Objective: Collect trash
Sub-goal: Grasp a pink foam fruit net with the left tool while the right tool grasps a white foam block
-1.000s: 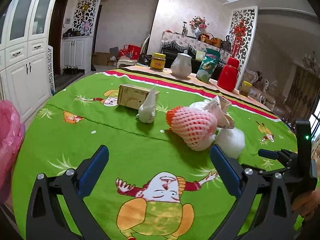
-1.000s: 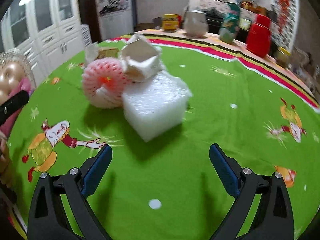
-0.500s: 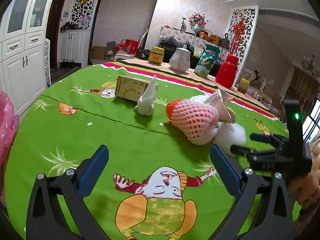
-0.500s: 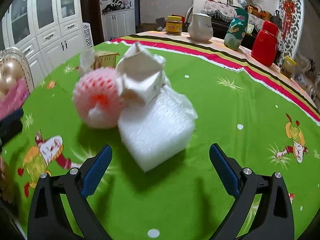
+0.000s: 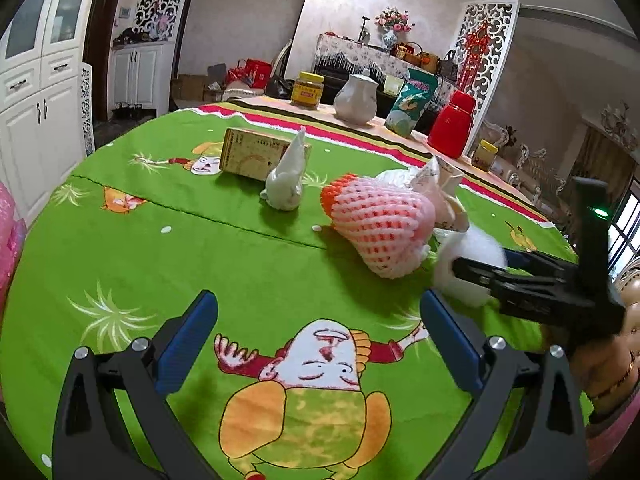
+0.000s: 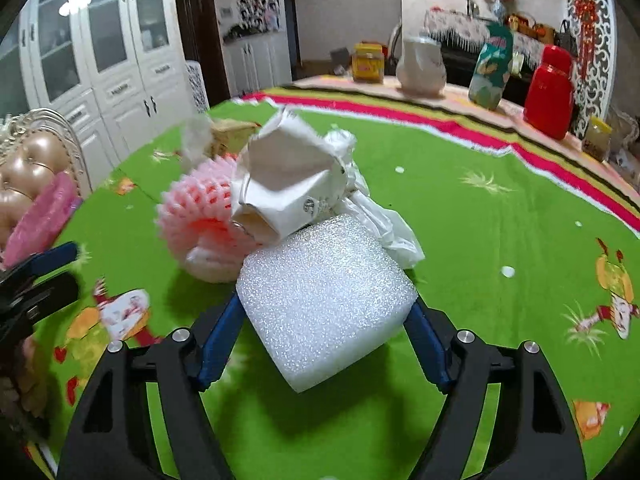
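My table point(image 5: 120, 248) wears a bright green cartoon cloth, and the trash sits bunched near its middle — I judge that cluster lets me take pieces one after another. My right gripper point(image 6: 324, 332) straddles the white foam block point(image 6: 324, 304), its jaws closing with the foam between the blue pads, which look to be just meeting its sides, though the block hides the contact. My left gripper point(image 5: 320, 336) hangs spread wide over bare cloth, holding nothing, probably waiting its turn. Behind the foam lie the pink foam net point(image 5: 380, 224) and a crumpled paper carton point(image 6: 288, 184), touching each other. Farther off, a tan box point(image 5: 252, 154) carries print too small to read; the carton's marks are likewise illegible.
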Action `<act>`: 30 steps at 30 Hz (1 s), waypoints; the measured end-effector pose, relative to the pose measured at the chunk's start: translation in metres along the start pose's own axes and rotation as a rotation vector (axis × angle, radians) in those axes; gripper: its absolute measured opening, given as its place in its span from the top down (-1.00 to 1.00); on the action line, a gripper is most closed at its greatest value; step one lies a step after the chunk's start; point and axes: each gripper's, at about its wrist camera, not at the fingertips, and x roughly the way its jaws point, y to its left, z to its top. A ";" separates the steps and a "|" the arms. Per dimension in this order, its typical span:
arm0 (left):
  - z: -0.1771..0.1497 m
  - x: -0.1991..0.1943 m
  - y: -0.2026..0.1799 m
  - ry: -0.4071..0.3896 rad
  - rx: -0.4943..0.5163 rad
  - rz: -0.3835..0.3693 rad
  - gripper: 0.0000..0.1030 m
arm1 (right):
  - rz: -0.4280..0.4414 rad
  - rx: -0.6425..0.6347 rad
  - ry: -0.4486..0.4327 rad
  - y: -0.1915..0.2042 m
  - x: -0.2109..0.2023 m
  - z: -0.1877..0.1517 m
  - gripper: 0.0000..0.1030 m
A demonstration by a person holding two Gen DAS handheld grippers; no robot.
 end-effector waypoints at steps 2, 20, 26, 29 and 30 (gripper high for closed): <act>0.000 0.001 -0.002 0.004 0.005 -0.002 -0.90 | 0.004 0.006 -0.030 0.000 -0.019 -0.009 -0.42; 0.042 0.046 -0.079 0.074 -0.005 0.065 -0.90 | -0.041 0.301 -0.137 -0.074 -0.066 -0.055 -0.44; 0.066 0.085 -0.070 0.063 -0.139 0.166 -0.90 | -0.008 0.303 -0.135 -0.075 -0.066 -0.055 -0.44; 0.068 0.108 -0.063 0.107 -0.160 0.203 -0.90 | 0.000 0.325 -0.134 -0.078 -0.066 -0.057 -0.44; 0.068 0.113 -0.061 0.118 -0.155 0.205 -0.90 | 0.002 0.335 -0.132 -0.079 -0.066 -0.057 -0.44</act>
